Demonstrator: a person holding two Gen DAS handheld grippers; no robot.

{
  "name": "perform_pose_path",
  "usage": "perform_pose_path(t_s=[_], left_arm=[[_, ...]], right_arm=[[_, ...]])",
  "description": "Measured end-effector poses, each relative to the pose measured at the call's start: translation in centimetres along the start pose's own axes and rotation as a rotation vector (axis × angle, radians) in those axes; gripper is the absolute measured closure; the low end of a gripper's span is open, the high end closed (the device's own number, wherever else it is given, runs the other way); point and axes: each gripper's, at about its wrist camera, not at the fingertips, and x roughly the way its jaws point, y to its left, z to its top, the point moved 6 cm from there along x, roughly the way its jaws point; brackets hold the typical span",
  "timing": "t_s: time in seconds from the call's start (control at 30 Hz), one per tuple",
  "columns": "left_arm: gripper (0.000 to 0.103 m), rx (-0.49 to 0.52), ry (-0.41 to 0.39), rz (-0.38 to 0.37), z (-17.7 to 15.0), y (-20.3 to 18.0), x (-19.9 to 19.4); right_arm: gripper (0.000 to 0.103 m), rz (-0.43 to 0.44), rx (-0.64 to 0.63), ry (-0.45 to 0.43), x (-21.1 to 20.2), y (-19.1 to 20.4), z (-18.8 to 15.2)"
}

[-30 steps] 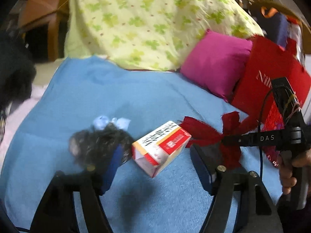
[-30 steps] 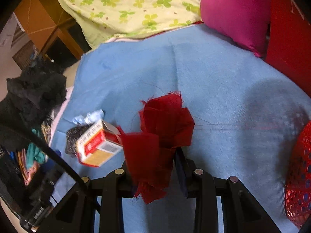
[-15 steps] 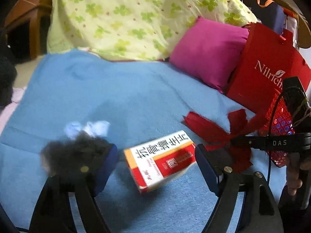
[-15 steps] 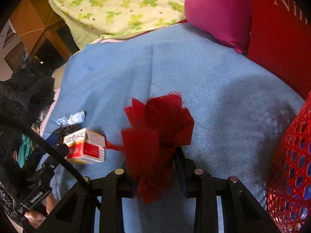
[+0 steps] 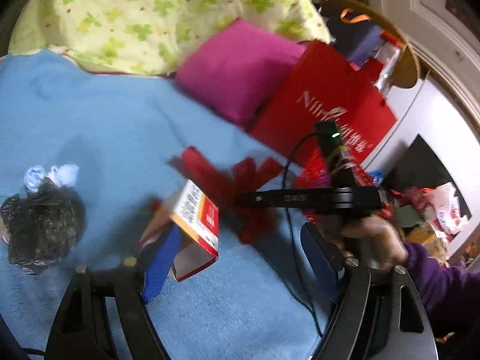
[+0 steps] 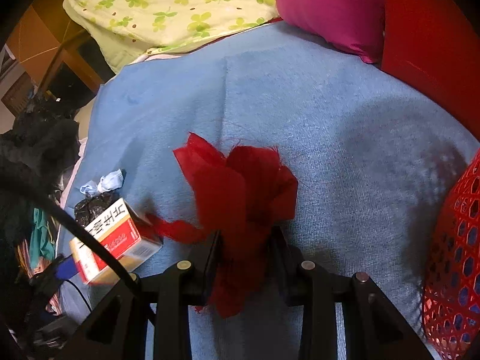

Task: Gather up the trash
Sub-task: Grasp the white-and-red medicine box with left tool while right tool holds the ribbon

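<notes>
My right gripper [image 6: 244, 240] is shut on a frayed red cloth scrap [image 6: 240, 186], held above the blue blanket [image 6: 330, 105]; the scrap also shows in the left wrist view [image 5: 240, 180]. My left gripper [image 5: 240, 255] is open, with a red-and-white cardboard box [image 5: 196, 219] against its left finger [image 5: 159, 267], one end of the box open. The box also shows in the right wrist view [image 6: 115, 237]. A black crumpled bag [image 5: 39, 228] with a pale blue tissue [image 5: 51, 174] lies to the left.
A red mesh basket [image 6: 453, 255] stands at the right. A red paper bag [image 5: 324, 102], a magenta cushion [image 5: 237, 75] and a green-patterned quilt [image 5: 150, 15] lie at the back. Dark clothes [image 6: 33, 144] are piled left of the bed.
The box has tipped and shifted against my left finger, off the black bag. My left gripper has swung right. The right gripper with the red scrap has moved closer to the box.
</notes>
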Motion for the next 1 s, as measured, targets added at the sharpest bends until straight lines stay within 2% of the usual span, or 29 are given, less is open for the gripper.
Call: perform_pose_path(t_s=[0.07, 0.2, 0.4, 0.53, 0.6, 0.67, 0.77, 1.0], left_arm=[[0.02, 0.02, -0.021, 0.08, 0.2, 0.5, -0.7], [0.02, 0.03, -0.026, 0.18, 0.3, 1.6, -0.7], [0.02, 0.117, -0.025, 0.364, 0.4, 2.3, 2.2], [0.02, 0.194, 0.037, 0.411, -0.4, 2.2, 4.3], [0.02, 0.188, 0.061, 0.412, -0.8, 2.5, 4.9], [0.021, 0.184, 0.051, 0.421, -0.9, 2.6, 4.8], [0.037, 0.161, 0.031, 0.41, -0.8, 2.7, 4.5], [0.044, 0.198, 0.013, 0.454, -1.7, 1.8, 4.3]], right_arm=[[0.067, 0.0, 0.001, 0.0, 0.1, 0.1, 0.0], [0.067, -0.005, -0.003, 0.0, 0.2, 0.2, -0.1], [0.067, -0.004, -0.012, 0.001, 0.5, 0.5, 0.0], [0.067, -0.006, -0.017, 0.001, 0.5, 0.5, 0.0], [0.067, -0.007, -0.018, 0.001, 0.5, 0.5, 0.0], [0.067, -0.007, -0.017, 0.001, 0.6, 0.5, 0.0], [0.067, -0.01, -0.022, -0.002, 0.6, 0.6, 0.0], [0.068, -0.017, -0.106, -0.041, -0.3, 1.8, -0.1]])
